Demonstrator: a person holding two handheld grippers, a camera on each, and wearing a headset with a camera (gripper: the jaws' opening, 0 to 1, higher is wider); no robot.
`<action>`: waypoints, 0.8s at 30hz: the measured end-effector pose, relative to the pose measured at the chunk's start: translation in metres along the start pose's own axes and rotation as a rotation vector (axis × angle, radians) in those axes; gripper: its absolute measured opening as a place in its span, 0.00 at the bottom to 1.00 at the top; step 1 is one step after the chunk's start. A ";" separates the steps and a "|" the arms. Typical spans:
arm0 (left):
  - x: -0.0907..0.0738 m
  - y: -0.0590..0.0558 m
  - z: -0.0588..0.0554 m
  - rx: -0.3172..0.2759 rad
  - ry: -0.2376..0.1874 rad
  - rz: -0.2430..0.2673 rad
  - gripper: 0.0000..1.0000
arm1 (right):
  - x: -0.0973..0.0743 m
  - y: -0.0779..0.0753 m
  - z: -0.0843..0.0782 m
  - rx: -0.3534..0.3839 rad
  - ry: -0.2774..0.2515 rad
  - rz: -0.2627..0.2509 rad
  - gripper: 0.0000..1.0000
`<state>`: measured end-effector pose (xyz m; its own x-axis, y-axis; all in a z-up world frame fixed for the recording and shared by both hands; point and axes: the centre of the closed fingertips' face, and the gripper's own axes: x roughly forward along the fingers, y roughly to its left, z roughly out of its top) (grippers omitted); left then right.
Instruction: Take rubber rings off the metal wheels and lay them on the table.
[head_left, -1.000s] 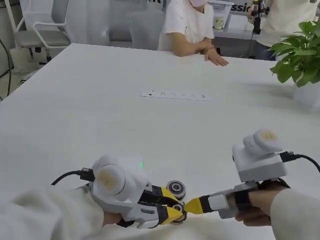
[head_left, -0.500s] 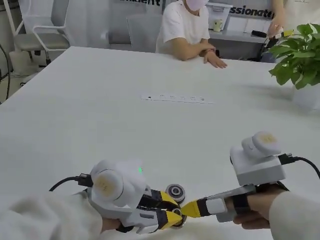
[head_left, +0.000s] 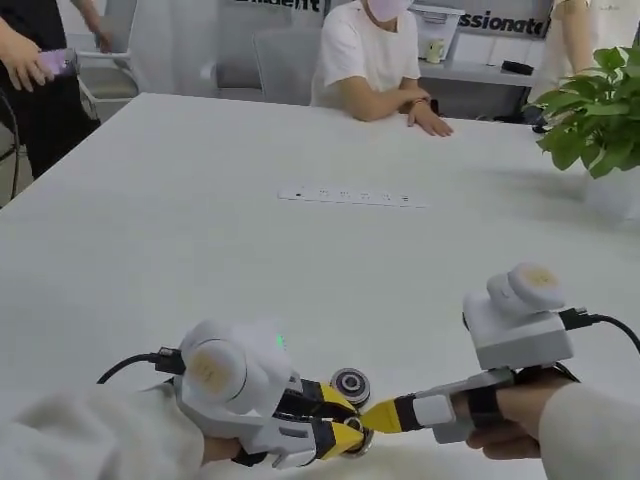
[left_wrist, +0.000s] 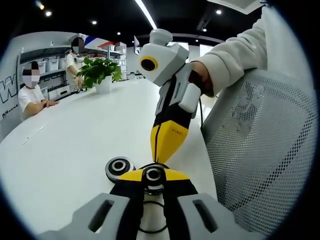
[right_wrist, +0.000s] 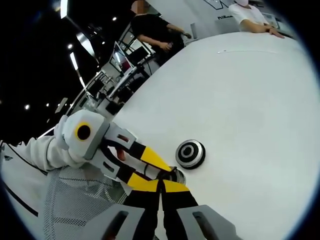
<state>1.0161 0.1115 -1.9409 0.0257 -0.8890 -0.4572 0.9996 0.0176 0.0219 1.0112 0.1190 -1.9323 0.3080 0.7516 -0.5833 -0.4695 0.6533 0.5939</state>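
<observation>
I am working on the wheel nearest me, just on my side of the loose silver metal wheel (head_left: 350, 383) that is lying flat on the white table (head_left: 300, 260). My left tool (head_left: 345, 432) is clamping the second small metal wheel (left_wrist: 154, 178), with its yellow jaws closed against either side of the rim. My right tool (head_left: 372, 416) is coming in from the far side of the loose wheel. Its jaws are pressed together, and the tip appears to be pinching the thin black rubber ring (left_wrist: 145, 231), which is hanging in a slack loop under the clamped wheel.

To do this well, I am judging that the left grip should stay firm and level so the wheel cannot spin or slip. The right tool should draw the ring sideways off the rim, not straight out, so the ring rolls over the edge a bit at a time. A hard tug could snap the ring back or drag the wheel out of the jaws. Once the ring is free, it should go down flat on bare table beyond the loose wheel.

Compared with half a second ago, both tools and the loose wheel are sitting almost exactly where they were, so the pull is hardly progressing. A person in dark clothes (head_left: 30, 80) has stepped in at the table's far corner.
</observation>
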 end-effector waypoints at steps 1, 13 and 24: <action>0.000 0.000 0.000 0.002 0.003 0.000 0.08 | 0.000 0.000 0.000 0.002 -0.002 -0.001 0.00; -0.003 0.002 -0.002 -0.002 0.023 0.005 0.08 | -0.005 -0.002 0.009 0.022 -0.045 0.000 0.00; -0.004 0.002 -0.002 -0.019 0.038 0.001 0.08 | -0.004 -0.003 0.008 0.016 -0.038 -0.006 0.00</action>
<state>1.0178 0.1166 -1.9408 0.0266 -0.8711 -0.4903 0.9996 0.0273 0.0058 1.0179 0.1149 -1.9274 0.3418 0.7506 -0.5654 -0.4543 0.6587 0.5998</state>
